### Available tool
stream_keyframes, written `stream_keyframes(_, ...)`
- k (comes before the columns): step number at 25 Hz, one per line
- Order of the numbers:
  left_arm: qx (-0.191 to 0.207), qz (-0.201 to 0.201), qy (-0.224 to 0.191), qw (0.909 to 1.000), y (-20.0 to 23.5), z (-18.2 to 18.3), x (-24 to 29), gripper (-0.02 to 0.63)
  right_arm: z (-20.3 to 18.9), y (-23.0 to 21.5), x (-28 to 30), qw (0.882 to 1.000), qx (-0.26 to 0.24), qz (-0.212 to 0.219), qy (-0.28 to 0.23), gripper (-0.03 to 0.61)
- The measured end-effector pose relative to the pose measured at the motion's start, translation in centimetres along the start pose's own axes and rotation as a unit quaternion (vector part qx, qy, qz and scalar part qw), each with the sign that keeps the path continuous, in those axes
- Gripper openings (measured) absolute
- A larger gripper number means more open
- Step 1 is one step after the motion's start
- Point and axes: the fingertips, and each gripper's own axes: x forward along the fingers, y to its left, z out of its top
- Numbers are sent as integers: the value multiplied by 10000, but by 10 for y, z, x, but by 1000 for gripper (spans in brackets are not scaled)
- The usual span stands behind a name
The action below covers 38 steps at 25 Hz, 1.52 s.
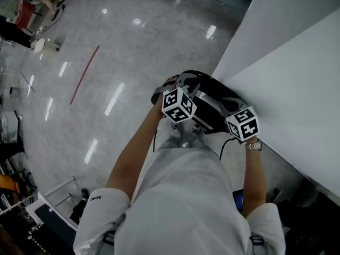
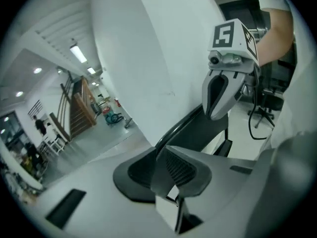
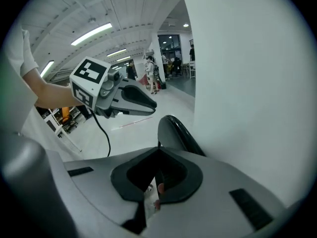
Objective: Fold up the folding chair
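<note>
The black folding chair (image 1: 215,102) stands against a white wall, right in front of the person. My left gripper (image 1: 187,89) is at the chair's near left edge. In the left gripper view the jaws (image 2: 171,165) stand close together, and the chair's black frame tube (image 2: 190,125) runs out from right behind the fingertips. My right gripper (image 1: 231,111) is at the chair's right side, close to the wall. Its jaws (image 3: 159,175) are shut, and the chair's curved black rim (image 3: 176,130) rises just beyond them. Each gripper shows in the other's view: the right one (image 2: 216,110) and the left one (image 3: 148,103).
A white wall (image 1: 287,78) rises just right of the chair. Polished grey floor (image 1: 117,62) with a red line (image 1: 85,74) spreads to the left. A black cable (image 1: 226,142) hangs by the right arm. Racks and equipment (image 1: 48,206) crowd the lower left.
</note>
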Motion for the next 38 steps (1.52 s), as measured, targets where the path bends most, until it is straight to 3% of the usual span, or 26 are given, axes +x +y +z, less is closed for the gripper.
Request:
stream_keyframes(4,-1045,851,43,9909,16,-29,-42,27,34,17,12,9987,-65,313,-397,5)
stream_keyframes(7,-1916,1446,1,9708,22,-48,-80,12,58,34,18,9964,-192,520,-637,5)
stream_keyframes(11,-2865,2051,-233,9356,16,-71,-135,12,80,72,25,9919,-370,882,-834,5)
stream_keyframes(16,-3800,3023,-393,8733,-1,-103,-214,12,102,132,32,9813,-845,1376,-1046,5)
stream_keyframes(21,-4219,3817,-529,8206,-25,-134,-282,12,117,199,34,9670,-1263,1799,-1290,5)
stream_keyframes(28,-4694,4568,-727,7521,-64,-185,-381,12,130,308,34,9509,-1561,2223,-1483,5)
stream_keyframes(32,-4842,4759,-741,7305,-94,-221,-427,12,132,374,39,9447,-1719,2337,-1532,5)
stream_keyframes(35,-4953,4886,-847,7132,-112,-242,-463,12,135,418,42,9449,-1572,2401,-1573,5)
stream_keyframes(38,-4975,5016,-961,7012,-126,-264,-504,12,141,465,43,9435,-1526,2417,-1675,5)
